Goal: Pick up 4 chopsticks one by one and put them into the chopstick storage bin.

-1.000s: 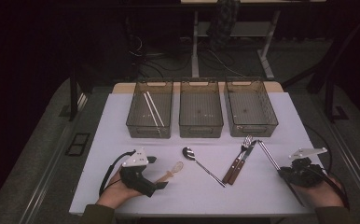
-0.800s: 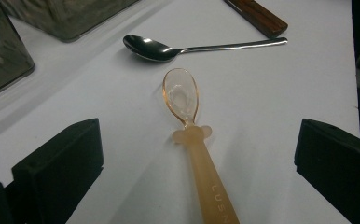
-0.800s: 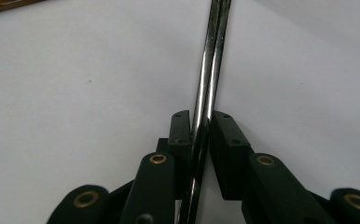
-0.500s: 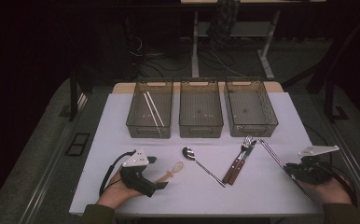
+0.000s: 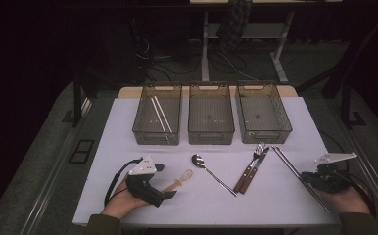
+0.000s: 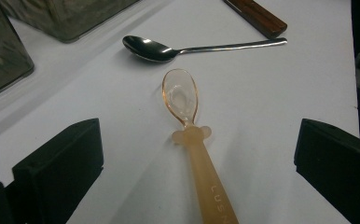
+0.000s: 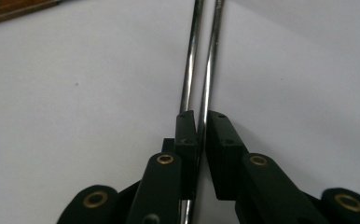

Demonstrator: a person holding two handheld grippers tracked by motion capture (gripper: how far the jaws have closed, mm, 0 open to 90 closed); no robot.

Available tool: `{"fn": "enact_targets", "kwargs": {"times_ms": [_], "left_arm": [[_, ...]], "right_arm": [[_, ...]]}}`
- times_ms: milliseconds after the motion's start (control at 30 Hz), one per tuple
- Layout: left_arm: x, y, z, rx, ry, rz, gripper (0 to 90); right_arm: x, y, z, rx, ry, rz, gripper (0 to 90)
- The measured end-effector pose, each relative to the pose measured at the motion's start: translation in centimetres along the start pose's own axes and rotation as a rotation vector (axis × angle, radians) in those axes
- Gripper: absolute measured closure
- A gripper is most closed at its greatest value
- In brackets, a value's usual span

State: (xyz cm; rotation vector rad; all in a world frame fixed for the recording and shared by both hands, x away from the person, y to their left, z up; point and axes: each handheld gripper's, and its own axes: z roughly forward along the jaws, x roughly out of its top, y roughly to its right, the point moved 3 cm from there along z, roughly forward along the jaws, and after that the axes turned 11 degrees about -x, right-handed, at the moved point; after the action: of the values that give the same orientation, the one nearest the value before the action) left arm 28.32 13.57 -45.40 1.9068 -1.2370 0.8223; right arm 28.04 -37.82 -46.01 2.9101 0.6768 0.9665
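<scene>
While the left hand (image 5: pixel 123 200) rests low on the white table (image 5: pixel 128 122) near its front edge, the left gripper (image 5: pixel 170 195) lies almost flat and points to the right. Its jaws are wide apart with nothing squeezed in them. A peach plastic spoon (image 6: pixel 187 121) lies between them on the table, its bowl pointing away from the gripper.

Over at the right edge of the table, the right hand (image 5: pixel 346 198) holds the right gripper (image 7: pixel 200 133) low and aimed along two metal chopsticks (image 5: pixel 295 171). Its jaws have just been closing and are nearly together. One stick runs through the thin gap between the pads; the other lies just beside, partly under the left pad. I cannot tell if the pads pinch it yet.

On the table lie one plastic spoon, one metal spoon (image 5: pixel 211 171), one fork (image 5: pixel 253 159) and one knife (image 5: pixel 252 172) with brown wooden handles, side by side and touching, plus the two metal chopsticks.

Three see-through bins stand in a row at the back. The left bin (image 5: pixel 143 125) has two pale chopsticks (image 5: pixel 160 117) in it. The middle bin (image 5: pixel 211 132) and the right bin (image 5: pixel 280 120) look bare inside.
</scene>
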Motion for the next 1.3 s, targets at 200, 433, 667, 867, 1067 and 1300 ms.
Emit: {"fn": "enact_targets", "kwargs": {"times_ms": [200,433,667,867,1067,1300], "left_arm": [[0.0,0.0,0.0,0.000,0.002,-0.001,0.0],[0.0,0.0,0.0,0.001,0.000,-0.001,0.0],[0.0,0.0,0.1,0.000,0.000,-0.001,0.0],[0.0,0.0,0.1,0.000,0.001,0.000,0.0],[0.0,0.0,0.1,0.000,0.001,0.000,0.0],[0.0,0.0,0.0,0.000,0.004,0.000,0.0]], "right_arm": [[-0.1,0.1,0.2,0.000,-0.006,0.005,82.3],[0.2,-0.1,0.6,0.007,0.012,0.013,78.8],[0.6,-0.3,0.9,-0.011,0.023,0.019,76.3],[1.0,-0.6,1.2,-0.039,0.022,0.016,82.9],[0.8,-0.4,1.3,-0.027,0.032,0.052,84.9],[0.6,0.1,1.3,0.014,0.047,0.097,85.5]]}}
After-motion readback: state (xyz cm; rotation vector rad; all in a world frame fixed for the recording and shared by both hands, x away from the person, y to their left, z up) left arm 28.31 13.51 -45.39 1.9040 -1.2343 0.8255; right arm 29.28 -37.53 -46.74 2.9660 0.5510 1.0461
